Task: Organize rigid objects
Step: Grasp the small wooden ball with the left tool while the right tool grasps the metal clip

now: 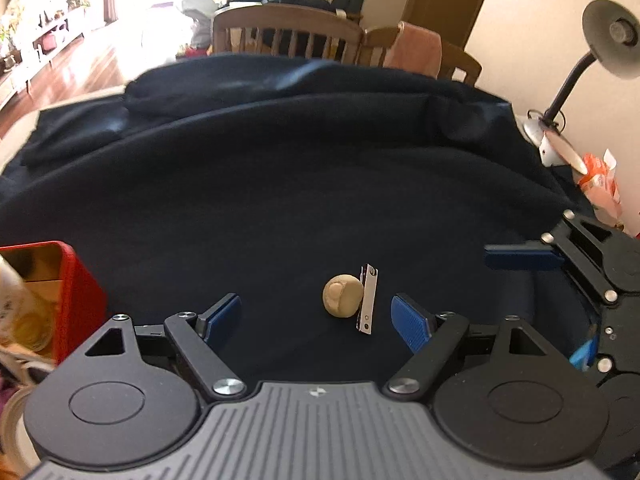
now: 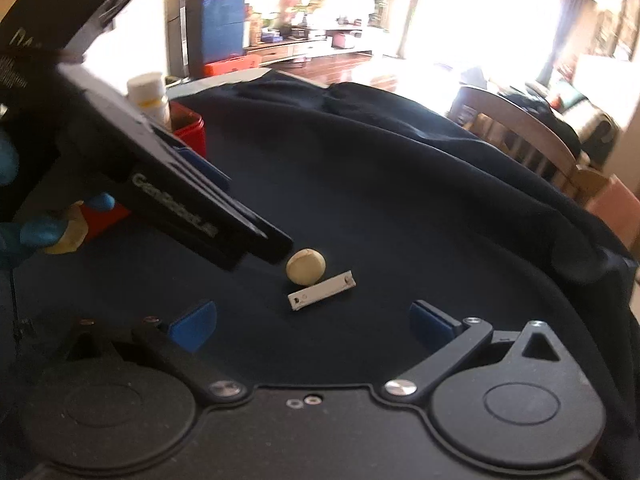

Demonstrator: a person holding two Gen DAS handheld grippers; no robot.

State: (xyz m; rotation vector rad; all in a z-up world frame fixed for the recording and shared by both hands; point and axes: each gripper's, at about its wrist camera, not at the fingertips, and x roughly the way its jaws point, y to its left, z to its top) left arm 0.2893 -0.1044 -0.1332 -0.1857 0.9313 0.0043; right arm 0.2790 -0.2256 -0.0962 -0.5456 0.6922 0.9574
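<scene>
While both grippers gape, nut point(image 1: 343, 296) touching clip point(image 1: 369, 299) — unheld

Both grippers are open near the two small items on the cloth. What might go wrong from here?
1. The tan ball lies right against the metal clip; closing the left gripper on one would likely knock the other.
2. The ball looks round and may roll on the dark cloth if nudged.
3. The right gripper is also close to both items, so the two grippers may collide.
</scene>
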